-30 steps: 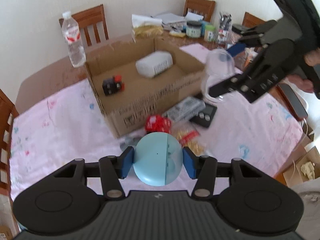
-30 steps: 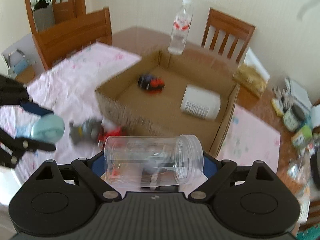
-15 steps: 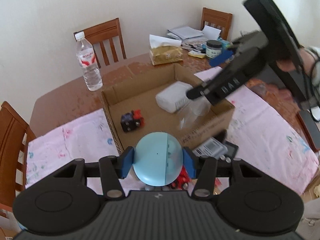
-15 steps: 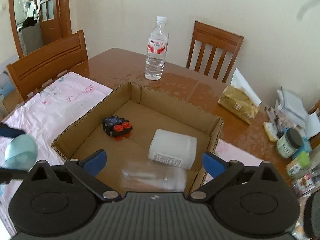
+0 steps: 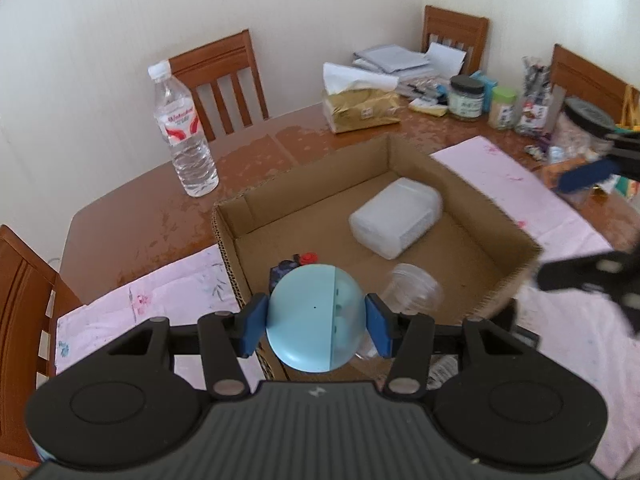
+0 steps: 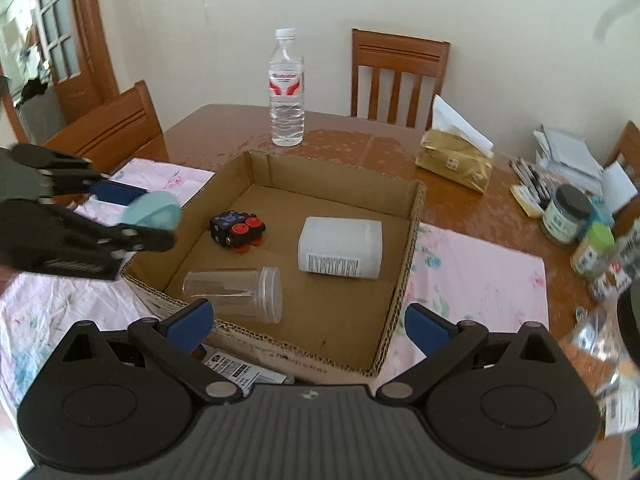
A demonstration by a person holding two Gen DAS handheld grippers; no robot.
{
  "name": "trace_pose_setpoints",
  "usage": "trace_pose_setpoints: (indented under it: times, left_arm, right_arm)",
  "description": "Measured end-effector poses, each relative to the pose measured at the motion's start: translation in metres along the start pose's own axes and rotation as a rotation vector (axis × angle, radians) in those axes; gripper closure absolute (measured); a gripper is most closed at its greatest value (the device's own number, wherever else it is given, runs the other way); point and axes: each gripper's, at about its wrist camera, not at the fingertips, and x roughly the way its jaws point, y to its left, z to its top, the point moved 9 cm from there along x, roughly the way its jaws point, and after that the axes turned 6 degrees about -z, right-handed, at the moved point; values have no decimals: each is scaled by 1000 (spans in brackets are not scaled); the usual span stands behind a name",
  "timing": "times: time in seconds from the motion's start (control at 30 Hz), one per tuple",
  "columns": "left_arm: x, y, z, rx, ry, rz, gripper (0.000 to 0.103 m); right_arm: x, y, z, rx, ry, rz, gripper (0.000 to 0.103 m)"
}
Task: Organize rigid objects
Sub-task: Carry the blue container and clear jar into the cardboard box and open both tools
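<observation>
Fingers of the left gripper [image 5: 316,322] clamp the sides of a pale blue ball [image 5: 316,316], held over the near-left edge of the cardboard box [image 6: 404,276] on the bench [image 6: 224,128]. Smooth, round and probably light, it could squirt free; a grip across its widest part suits it. Inside lie a toy car [image 6: 238,232], clear jar [image 6: 236,292] and white container [image 6: 340,252]. Right gripper [image 6: 306,324]: fingers just opened wide, nothing between them.

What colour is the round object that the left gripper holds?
Light blue, in two slightly different shades. The round object shows best in the left wrist view.
</observation>
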Motion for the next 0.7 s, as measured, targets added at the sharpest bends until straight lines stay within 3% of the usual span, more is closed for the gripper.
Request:
trace_pose_setpoints:
  times: [0.13,0.37,0.43,0.5,0.7]
  left_arm:
    - [27,10,-3,-17,36,24,51]
    - [46,7,-12,-25,75,2,50]
    - [44,5,-11,-24,66,2,38]
    - [37,4,-9,-34,39,20,10]
    - [14,11,-5,-67,-16,72,3]
  right_arm:
    - [-6,-1,-4,25,-1,-3,0]
    - [-12,1,-7,22,-1,-15,0]
    - [-12,1,-7,26,1,-13,0]
    - [-11,0,-8,28,3,-13,0]
    - [-5,-1,-13,25,20,-23,0]
